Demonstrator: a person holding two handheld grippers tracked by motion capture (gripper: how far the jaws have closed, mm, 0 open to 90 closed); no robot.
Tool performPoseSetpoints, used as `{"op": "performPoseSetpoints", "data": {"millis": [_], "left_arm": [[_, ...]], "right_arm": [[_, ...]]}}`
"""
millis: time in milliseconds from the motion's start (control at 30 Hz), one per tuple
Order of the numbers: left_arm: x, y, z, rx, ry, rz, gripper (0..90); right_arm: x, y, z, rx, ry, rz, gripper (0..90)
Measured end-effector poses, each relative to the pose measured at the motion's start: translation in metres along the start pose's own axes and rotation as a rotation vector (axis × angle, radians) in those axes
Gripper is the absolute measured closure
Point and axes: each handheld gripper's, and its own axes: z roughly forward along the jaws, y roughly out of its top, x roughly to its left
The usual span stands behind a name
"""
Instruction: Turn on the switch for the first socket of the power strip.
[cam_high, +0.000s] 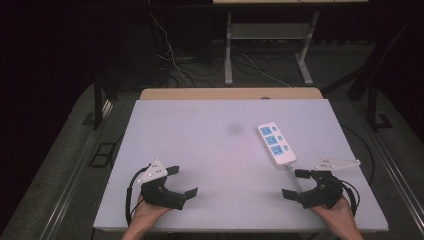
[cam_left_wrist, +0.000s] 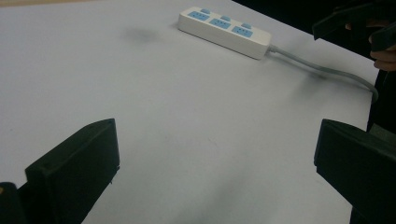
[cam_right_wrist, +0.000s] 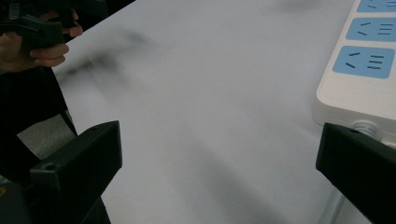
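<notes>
Both grippers are sitting wide open, holding nothing. The left gripper (cam_high: 182, 181) is hovering over bare table (cam_high: 215, 150). The right gripper (cam_high: 296, 183) is spreading its fingers (cam_right_wrist: 359, 168) around the cord (cam_high: 292, 176), power strip (cam_high: 276, 143) just beyond them.

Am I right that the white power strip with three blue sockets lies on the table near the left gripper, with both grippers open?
Not quite: the power strip lies near the right gripper, not the left gripper, as the high view shows. Both grippers are open, and it has three blue sockets.
</notes>
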Motion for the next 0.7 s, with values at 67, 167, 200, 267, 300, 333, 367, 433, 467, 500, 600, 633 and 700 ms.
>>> {"op": "performPoseSetpoints", "data": {"millis": [67,167,200,267,300,333,367,433,467,500,600,633,700], "left_arm": [[-0.0001,0.0000,-0.0002,0.000,0.000,0.000,0.0],[0.0000,-0.0002,-0.0003,0.000,-0.004,-0.003,0.0],[0.0000,-0.0002,-0.0004,0.000,-0.004,-0.003,0.0],[0.0002,-0.0002,-0.0004,-0.001,-0.003,-0.004,0.0],[0.0004,-0.0003,-0.0005,-0.001,-0.003,-0.006,0.0],[0.0005,-0.0004,-0.0005,-0.002,-0.004,-0.009,0.0],[0.0006,-0.0005,-0.0004,-0.003,-0.004,-0.011,0.0],[0.0008,-0.0005,-0.0004,-0.003,-0.005,-0.012,0.0],[0.0008,-0.0005,-0.0004,-0.002,-0.006,-0.012,0.0],[0.0009,-0.0005,-0.0004,-0.001,-0.005,-0.012,0.0],[0.0013,-0.0007,-0.0004,-0.001,-0.007,-0.014,0.0],[0.0013,-0.0007,-0.0004,-0.002,-0.008,-0.015,0.0],[0.0014,-0.0008,-0.0009,-0.004,-0.008,-0.018,0.0]], "right_arm": [[0.0002,-0.0001,0.0000,0.000,0.001,-0.001,0.0],[0.0006,-0.0003,-0.0002,0.004,0.003,0.002,0.0],[0.0006,-0.0003,0.0000,0.006,0.003,0.001,0.0],[0.0007,-0.0002,0.0001,0.009,0.003,0.001,0.0],[0.0007,-0.0002,0.0001,0.009,0.003,0.001,0.0],[0.0008,-0.0002,0.0002,0.010,0.004,0.001,0.0],[0.0012,0.0000,0.0001,0.011,0.004,0.000,0.0],[0.0016,0.0002,0.0000,0.014,0.004,-0.001,0.0],[0.0018,0.0004,0.0000,0.013,0.004,-0.003,0.0],[0.0018,0.0004,0.0000,0.013,0.004,-0.003,0.0],[0.0030,0.0010,0.0000,0.016,0.006,-0.009,0.0],[0.0030,0.0010,0.0000,0.016,0.006,-0.009,0.0],[0.0033,0.0015,0.0004,0.026,0.006,-0.010,0.0]]}}
